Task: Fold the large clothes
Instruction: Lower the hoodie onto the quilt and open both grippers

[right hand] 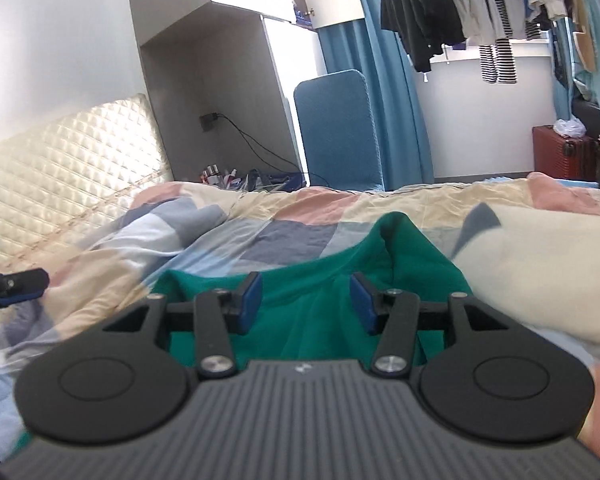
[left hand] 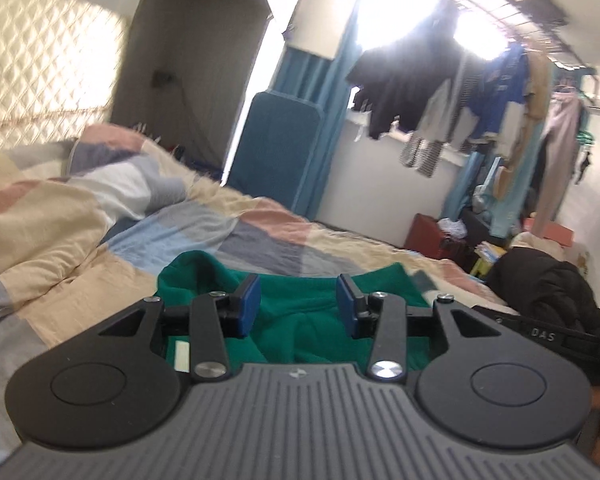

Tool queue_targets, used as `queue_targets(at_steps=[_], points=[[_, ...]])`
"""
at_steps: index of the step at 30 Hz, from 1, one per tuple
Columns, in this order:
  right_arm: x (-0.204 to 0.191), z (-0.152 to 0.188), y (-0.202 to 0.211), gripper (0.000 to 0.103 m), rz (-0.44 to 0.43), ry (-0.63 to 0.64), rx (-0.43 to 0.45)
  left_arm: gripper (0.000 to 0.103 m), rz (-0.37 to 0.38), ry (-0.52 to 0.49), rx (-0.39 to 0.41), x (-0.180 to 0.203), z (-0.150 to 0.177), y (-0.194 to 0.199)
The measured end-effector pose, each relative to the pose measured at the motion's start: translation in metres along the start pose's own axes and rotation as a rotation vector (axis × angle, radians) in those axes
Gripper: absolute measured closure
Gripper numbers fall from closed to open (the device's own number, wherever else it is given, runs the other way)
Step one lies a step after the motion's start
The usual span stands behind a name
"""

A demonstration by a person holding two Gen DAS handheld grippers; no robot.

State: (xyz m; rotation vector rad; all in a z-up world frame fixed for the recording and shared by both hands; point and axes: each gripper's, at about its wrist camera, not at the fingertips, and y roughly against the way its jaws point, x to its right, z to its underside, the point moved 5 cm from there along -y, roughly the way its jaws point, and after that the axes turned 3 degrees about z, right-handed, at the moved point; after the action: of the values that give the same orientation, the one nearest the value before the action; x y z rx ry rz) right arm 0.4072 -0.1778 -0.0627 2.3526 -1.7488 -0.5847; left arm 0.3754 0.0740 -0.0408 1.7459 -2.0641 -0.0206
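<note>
A green garment (left hand: 300,320) lies crumpled on the patchwork bed cover (left hand: 100,248), directly under and ahead of my left gripper (left hand: 298,286). That gripper is open, its blue pads (left hand: 249,296) apart with nothing pinched between them. In the right wrist view the same green garment (right hand: 312,312) lies below my right gripper (right hand: 305,286), which is also open and holds nothing; one corner of the cloth peaks up beyond it. The tip of the left gripper (right hand: 16,284) shows at the left edge of that view, over the bed cover (right hand: 260,236).
A quilted cream headboard (right hand: 60,184) stands at the left. A bulky cream cloth (right hand: 540,272) lies to the right of the green garment. A black jacket (left hand: 548,292) sits at the bed's far corner. Clothes hang (left hand: 460,92) by the window, above a red suitcase (right hand: 560,156).
</note>
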Motion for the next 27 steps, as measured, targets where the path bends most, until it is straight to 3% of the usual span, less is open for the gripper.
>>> queue_targets(at_steps=[9,15,21,27], points=[[-0.025,0.028,0.089,0.051,-0.017,0.033,0.024,0.056,-0.010,-0.071,-0.004,0.040,0.044,0.085],[-0.043,0.060,0.124,0.051,-0.019,0.100,0.028,0.056,0.012,-0.047,-0.010,0.042,0.080,0.114],[-0.050,0.086,0.123,0.051,-0.030,0.074,-0.027,0.056,0.012,-0.040,-0.042,0.031,0.107,0.103],[-0.053,0.096,0.109,0.043,-0.017,0.073,-0.055,0.055,-0.002,-0.002,-0.104,0.000,0.116,0.075]])
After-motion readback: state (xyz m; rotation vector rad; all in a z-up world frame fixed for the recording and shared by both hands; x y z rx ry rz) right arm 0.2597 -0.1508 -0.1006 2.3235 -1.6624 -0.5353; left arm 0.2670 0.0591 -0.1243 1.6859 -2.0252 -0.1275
